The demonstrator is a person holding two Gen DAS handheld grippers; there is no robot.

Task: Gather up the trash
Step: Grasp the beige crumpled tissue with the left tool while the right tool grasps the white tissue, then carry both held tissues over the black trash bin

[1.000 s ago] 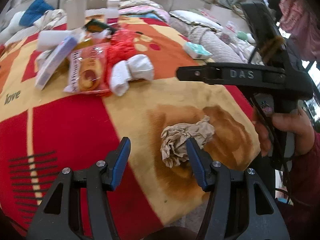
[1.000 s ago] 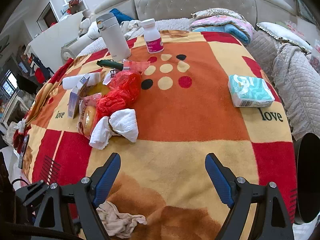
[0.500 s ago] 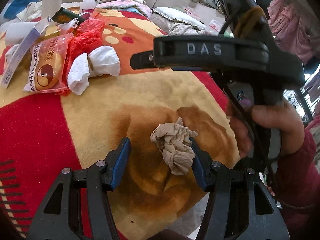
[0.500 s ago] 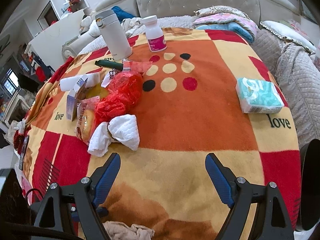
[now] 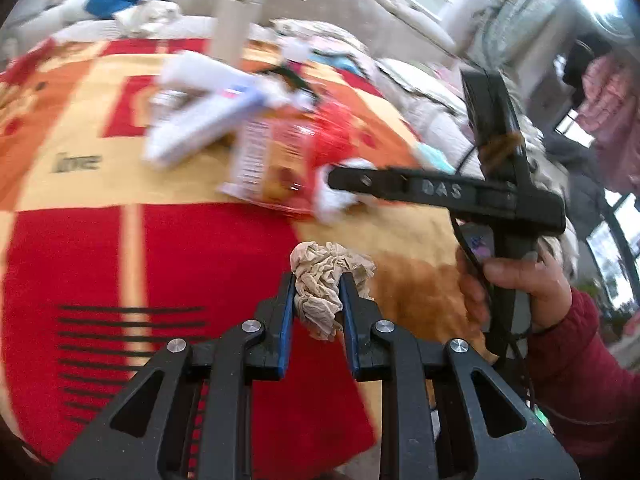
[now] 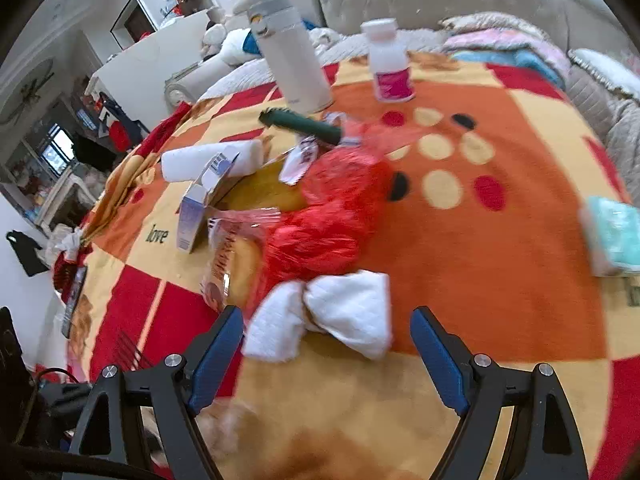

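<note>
- Left hand-held gripper [image 5: 317,304]: jaws closing, blue pads pinching a crumpled beige paper wad [image 5: 326,284], w/ the wad sitting just above the red-and-yellow blanket [image 5: 180,256] covering the tabletop.
- Right hand-held gripper [image 6: 326,354]: jaws standing wide, narrowing a little, nothing b/w the pads; hovering over a white folded cloth [image 6: 320,314].
- Clutter beyond the cloth: red plastic bag [image 6: 332,216], snack packet [image 6: 232,256], small open box [image 6: 200,204], white flask [image 6: 292,68], pill bottle [image 6: 390,62], tissue pack [image 6: 612,240] at right edge.
- Person's hand [image 5: 516,292] in red sleeve gripping the right tool's handle.
</note>
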